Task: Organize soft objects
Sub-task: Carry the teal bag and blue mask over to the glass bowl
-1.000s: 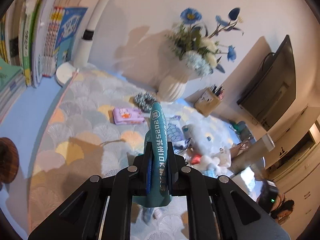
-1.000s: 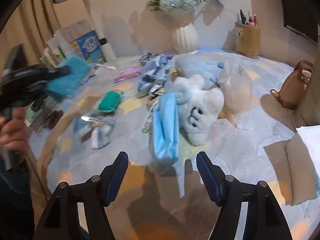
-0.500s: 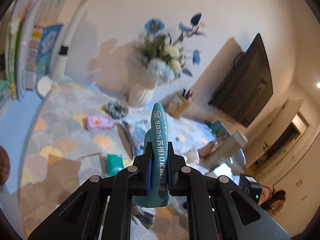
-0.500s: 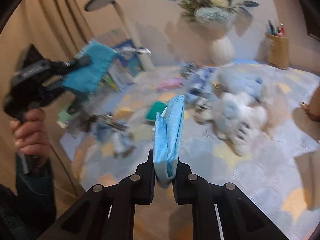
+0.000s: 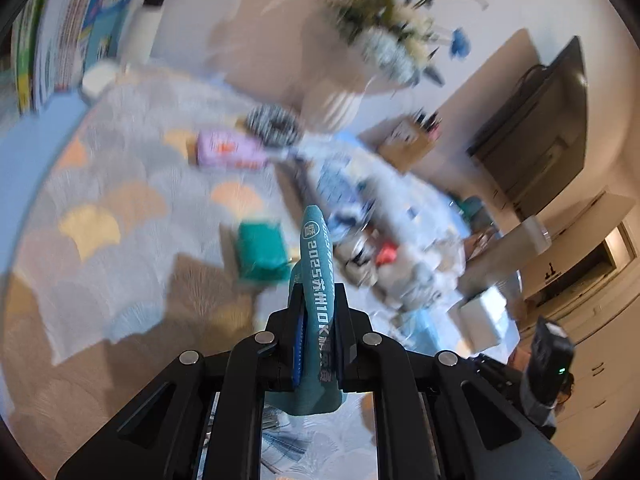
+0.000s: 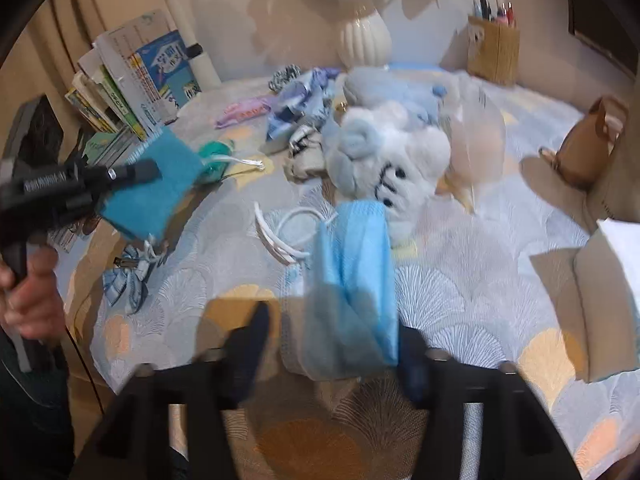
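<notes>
My left gripper [image 5: 318, 292] is shut on a folded teal towel [image 5: 316, 248] with white print, held above the patterned tablecloth. In the right wrist view the left gripper [image 6: 132, 172] hangs at the left with the teal towel [image 6: 152, 196] in it. My right gripper [image 6: 332, 328] points down at the table and its jaws are opening. A blue face mask [image 6: 352, 264] lies between its blurred fingers, nearer the right one, with no pad pressing on it. A white and blue plush toy [image 6: 384, 152] lies just behind the mask.
Behind the plush lie blue patterned cloths [image 6: 300, 108], a green pouch [image 5: 260, 252], a purple pouch [image 5: 228, 150] and a scrunchie [image 5: 272, 124]. A plaid bow [image 6: 128, 280] lies front left. Books [image 6: 132, 80], a white vase [image 6: 364, 38], a pen holder [image 6: 492, 54] and a brown bag [image 6: 588, 152] ring the table.
The right gripper closed on the mask and lifted it, then parted its jaws, and the mask now sits low between them. The left gripper tipped down toward the table with the towel.
</notes>
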A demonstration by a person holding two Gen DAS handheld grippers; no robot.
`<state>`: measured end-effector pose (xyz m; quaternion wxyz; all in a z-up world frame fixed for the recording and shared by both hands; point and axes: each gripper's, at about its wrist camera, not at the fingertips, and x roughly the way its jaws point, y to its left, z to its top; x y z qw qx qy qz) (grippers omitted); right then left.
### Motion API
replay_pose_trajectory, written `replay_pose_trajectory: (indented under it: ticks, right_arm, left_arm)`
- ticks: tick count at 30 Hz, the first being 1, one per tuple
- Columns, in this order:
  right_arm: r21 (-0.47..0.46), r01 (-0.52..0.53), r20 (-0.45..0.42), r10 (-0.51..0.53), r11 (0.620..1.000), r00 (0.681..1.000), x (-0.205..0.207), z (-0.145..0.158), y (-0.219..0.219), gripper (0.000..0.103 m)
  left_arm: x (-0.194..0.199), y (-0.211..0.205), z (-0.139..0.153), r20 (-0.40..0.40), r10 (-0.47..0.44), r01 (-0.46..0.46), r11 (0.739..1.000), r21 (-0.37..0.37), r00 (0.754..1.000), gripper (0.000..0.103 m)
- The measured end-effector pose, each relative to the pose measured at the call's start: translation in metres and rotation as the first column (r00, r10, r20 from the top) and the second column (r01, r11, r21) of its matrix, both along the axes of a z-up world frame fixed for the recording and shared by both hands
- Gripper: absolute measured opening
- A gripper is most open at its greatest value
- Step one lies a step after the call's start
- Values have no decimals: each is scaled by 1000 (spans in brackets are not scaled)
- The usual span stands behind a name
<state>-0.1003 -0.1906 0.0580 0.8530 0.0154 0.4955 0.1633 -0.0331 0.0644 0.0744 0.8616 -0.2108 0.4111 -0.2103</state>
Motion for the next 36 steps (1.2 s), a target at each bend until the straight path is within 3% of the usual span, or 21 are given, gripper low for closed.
replay_pose_trajectory:
  ticks: [4, 6, 11, 14, 16, 18, 21, 24, 30, 36]
  right_arm:
    - [7, -5, 46, 5, 1000, 999, -3, 7, -4, 63]
    - [-12, 22, 53, -21, 1000, 998, 0, 7, -7, 70]
    - [-16, 19, 0, -19, 1000, 1000, 6, -1, -6, 78]
    - [-136, 22, 18, -19, 990, 1000, 7, -8, 12, 78]
    - [-183, 22, 27, -18, 983, 999, 8, -12, 18, 55]
    - [-151, 2, 33, 3, 989, 999, 6, -9, 19, 33]
    - [-88, -23, 32, 26, 996, 999, 1, 0, 14, 21]
    - [-12, -18, 45, 18, 1000, 999, -7, 14, 4, 20]
    - [47, 53, 152, -60, 997, 987, -23, 64, -29, 20]
    - [95, 166, 240, -185, 981, 953, -46, 107, -88, 20]
  left_arm:
    - [-14, -5, 31, 83, -23, 25, 1000, -18, 996, 9]
    - [-19, -14, 39, 110, -44, 46, 999, -9, 993, 9]
    - [-19, -35, 34, 91, -97, 97, 995, 8, 991, 9]
    - [-18, -42, 30, 71, -110, 109, 994, 18, 991, 9]
    - [-19, -47, 30, 68, -123, 122, 992, 20, 990, 9]
    - [-21, -50, 32, 75, -135, 133, 991, 29, 988, 9]
    - [-23, -59, 37, 84, -155, 153, 988, 32, 984, 9]
    - [-23, -74, 46, 97, -189, 186, 982, 35, 977, 9]
    - [-30, -113, 77, 165, -263, 255, 964, 71, 950, 9]
    - [-37, -177, 99, 206, -378, 366, 926, 97, 903, 9]
